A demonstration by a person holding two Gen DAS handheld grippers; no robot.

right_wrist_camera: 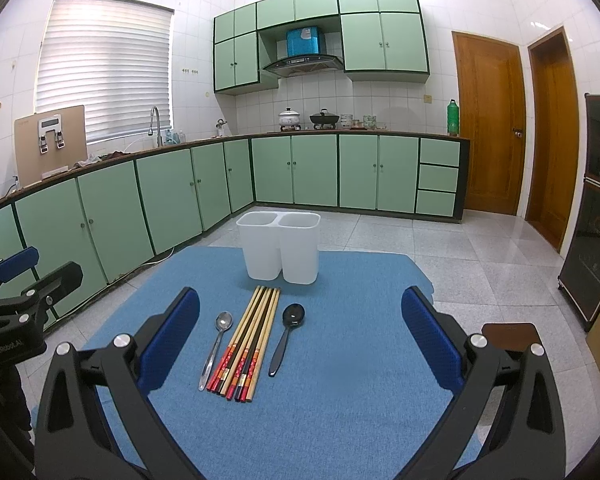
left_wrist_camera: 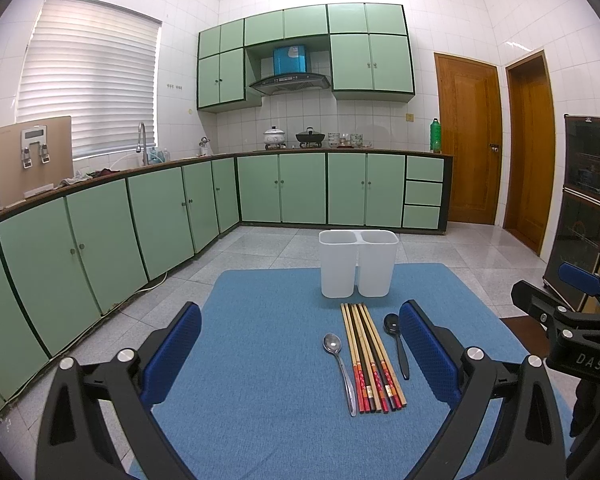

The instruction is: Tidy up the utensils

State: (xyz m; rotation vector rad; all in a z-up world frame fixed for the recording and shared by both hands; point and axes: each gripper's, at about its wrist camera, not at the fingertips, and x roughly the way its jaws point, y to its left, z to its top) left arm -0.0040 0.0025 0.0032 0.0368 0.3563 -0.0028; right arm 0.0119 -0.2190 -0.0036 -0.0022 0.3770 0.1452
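Blue mat (right_wrist_camera: 340, 380) has bare room both sides of chopsticks (right_wrist_camera: 246, 340); white 2-cell holder (right_wrist_camera: 280, 248) stands just behind them at far edge. Steel spoon (right_wrist_camera: 216, 346) just left, black spoon (right_wrist_camera: 288, 334) just right of chopsticks. Left gripper (left_wrist_camera: 300, 356) & right gripper (right_wrist_camera: 300, 344) spread wide, holding and touching nothing. Only left view shows right gripper from outside, off mat's right edge.

"DAS" on right tool (left_wrist_camera: 580, 284), "GenRobot.AI" (small, white) on left tool (right_wrist_camera: 20, 276)

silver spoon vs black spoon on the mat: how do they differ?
The silver spoon is shiny metal; the black spoon is dark. The silver spoon lies left of the chopsticks, the black spoon right. The silver spoon's handle looks thinner than the black one's. Both lie flat on the blue mat, bowls toward the white holder.
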